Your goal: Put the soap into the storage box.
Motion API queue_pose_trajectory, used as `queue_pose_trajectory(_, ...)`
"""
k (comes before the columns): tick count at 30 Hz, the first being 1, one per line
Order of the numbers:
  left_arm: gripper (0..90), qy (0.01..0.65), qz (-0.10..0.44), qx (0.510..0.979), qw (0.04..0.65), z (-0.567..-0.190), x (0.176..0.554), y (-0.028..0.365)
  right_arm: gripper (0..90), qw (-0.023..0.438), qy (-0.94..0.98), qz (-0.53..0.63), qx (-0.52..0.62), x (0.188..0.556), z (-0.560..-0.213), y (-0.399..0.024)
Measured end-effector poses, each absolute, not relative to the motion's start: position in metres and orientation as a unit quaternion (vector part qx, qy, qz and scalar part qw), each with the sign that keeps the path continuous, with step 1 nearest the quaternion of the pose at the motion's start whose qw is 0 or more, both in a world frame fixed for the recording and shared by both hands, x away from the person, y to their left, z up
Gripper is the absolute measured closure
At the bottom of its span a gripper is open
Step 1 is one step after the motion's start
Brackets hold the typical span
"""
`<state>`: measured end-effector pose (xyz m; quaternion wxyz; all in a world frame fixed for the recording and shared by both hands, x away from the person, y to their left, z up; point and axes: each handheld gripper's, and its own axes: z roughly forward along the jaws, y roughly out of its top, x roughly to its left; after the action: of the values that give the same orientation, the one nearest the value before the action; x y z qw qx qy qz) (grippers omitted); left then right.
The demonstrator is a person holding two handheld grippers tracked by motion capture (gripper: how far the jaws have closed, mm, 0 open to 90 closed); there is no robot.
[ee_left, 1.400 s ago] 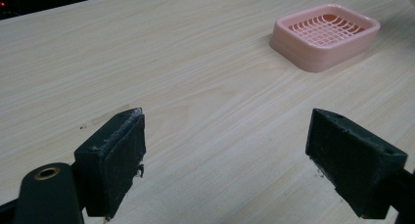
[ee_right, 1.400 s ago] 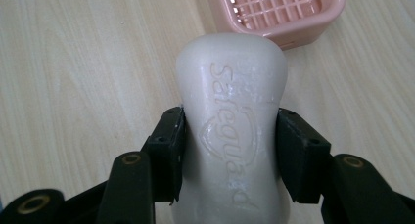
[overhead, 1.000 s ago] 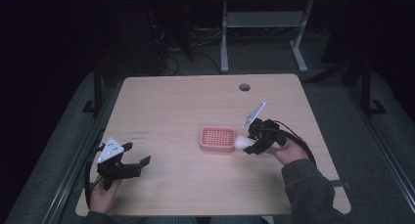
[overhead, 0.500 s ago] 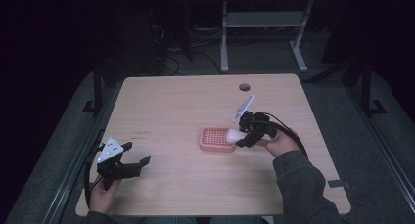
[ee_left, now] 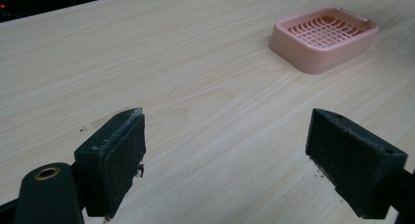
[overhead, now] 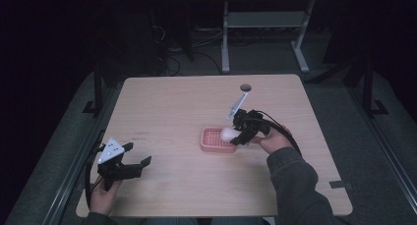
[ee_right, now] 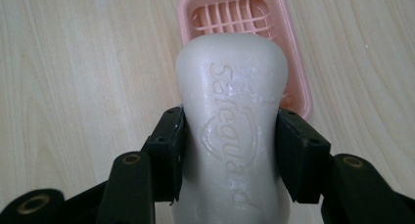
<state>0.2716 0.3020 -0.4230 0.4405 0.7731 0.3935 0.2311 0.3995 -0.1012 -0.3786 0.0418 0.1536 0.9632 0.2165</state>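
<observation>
At 7 o'clock, by the table's (overhead: 162, 102) near-left edge, the left gripper (overhead: 129, 161) is held wide open and empty, bare wood around it. At centre, the pink soap dish (overhead: 212, 139) is partly hidden by the white soap bar (ee_right: 230, 131), embossed "Safeguard", clamped in the right gripper (ee_right: 230, 153) above it.

A light wood-grain table (overhead: 162, 112) with rounded corners stands on a dark floor (overhead: 344, 63), a round cable hole (overhead: 245, 88) near its far edge. A pink slotted soap dish (overhead: 214, 141) sits directly on the tabletop, right of centre, well apart from every edge.
</observation>
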Motion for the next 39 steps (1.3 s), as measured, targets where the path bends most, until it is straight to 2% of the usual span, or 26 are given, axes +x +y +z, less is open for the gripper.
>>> queue_pose_trajectory(18, 14.5, 0.393, 0.231, 0.773, 0.441, -0.423, 0.272, 0.302, 48.6, 0.036, 0.969, 0.203, 0.137, 0.415, -0.379, -0.072)
queue_pose_trajectory(39, 14.5, 0.392, 0.231, 0.773, 0.441, -0.422, 0.272, 0.302, 48.6, 0.024, 0.974, 0.184, 0.133, 0.432, -0.399, -0.049)
